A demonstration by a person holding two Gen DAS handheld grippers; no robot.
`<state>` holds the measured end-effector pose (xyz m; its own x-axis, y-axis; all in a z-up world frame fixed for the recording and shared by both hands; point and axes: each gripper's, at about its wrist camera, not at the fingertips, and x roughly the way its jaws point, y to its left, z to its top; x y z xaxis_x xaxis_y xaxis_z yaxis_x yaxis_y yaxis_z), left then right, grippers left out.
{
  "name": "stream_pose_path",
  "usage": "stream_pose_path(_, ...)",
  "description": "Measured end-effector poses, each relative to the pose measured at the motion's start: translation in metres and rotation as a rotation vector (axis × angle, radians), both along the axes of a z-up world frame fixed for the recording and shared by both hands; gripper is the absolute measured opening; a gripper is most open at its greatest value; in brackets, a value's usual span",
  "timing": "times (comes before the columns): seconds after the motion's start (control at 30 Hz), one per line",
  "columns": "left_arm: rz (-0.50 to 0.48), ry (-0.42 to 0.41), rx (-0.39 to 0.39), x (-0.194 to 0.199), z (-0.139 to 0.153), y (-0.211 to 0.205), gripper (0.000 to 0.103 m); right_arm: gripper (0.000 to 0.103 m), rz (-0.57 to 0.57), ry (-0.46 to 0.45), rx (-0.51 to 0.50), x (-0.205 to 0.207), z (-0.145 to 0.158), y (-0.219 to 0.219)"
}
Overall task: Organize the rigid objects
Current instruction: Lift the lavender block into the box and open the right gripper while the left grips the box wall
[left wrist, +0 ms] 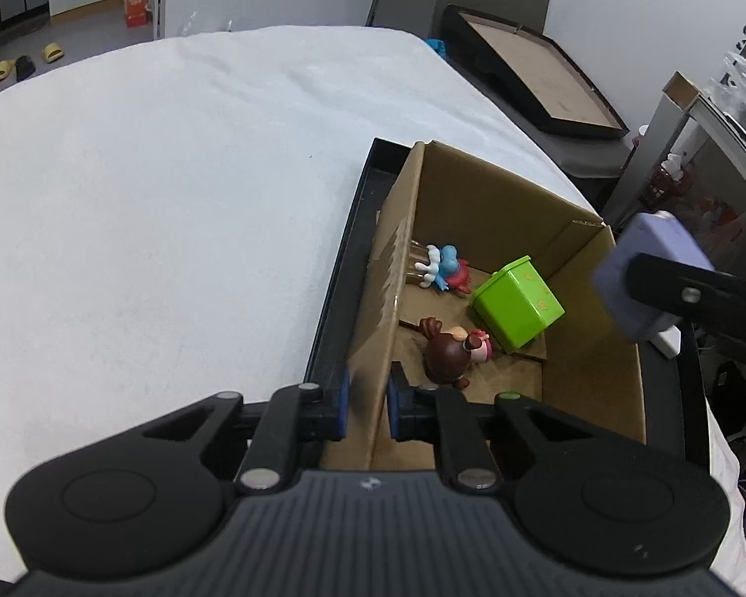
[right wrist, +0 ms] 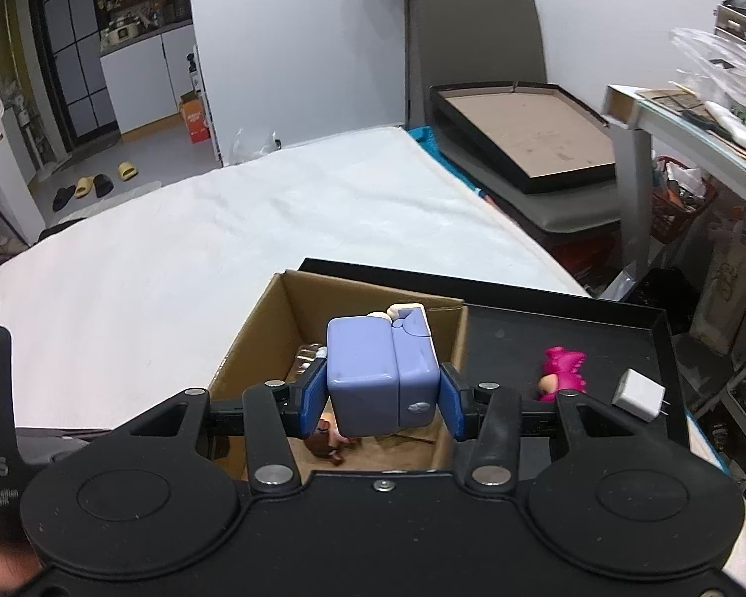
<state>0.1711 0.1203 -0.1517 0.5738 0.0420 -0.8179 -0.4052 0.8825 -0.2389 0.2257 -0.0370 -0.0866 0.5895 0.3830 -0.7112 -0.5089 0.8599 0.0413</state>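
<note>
Right claw [right wrist: 382,400] clamps a lavender block-shaped plastic toy [right wrist: 380,378] above the brown cardboard box [right wrist: 253,333], ready to drop; left claw [left wrist: 365,400] pinches the box's wall, steadying it.

Cardboard box [left wrist: 497,209]: matt brown corrugated paper, rough cut edges. Green cube [left wrist: 519,301]: glossy smooth plastic. Lilac block [right wrist: 380,373]: smooth plastic w/ soft sheen. Black tray [right wrist: 597,333]: smooth, semi-gloss. Worktop [left wrist: 174,189]: white cloth cover, matt, slightly napped. Tool pads [right wrist: 311,395]: blue, matt, rubbery-looking; arms matt black plastic w/ metal pins.
</note>
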Motion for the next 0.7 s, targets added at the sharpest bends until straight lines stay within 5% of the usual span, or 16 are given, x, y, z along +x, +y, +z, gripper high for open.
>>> stream_pose_path(0.6, -0.011, -0.022, -0.055, -0.003, -0.006, 0.010, 0.015, 0.046, 0.075, -0.008, -0.002, 0.007, -0.012, 0.052)
stream_pose_path(0.7, -0.007, -0.015, -0.060, -0.002, -0.008, 0.011, 0.015, 0.058, 0.075, -0.047, -0.012, 0.006, -0.008, 0.055)
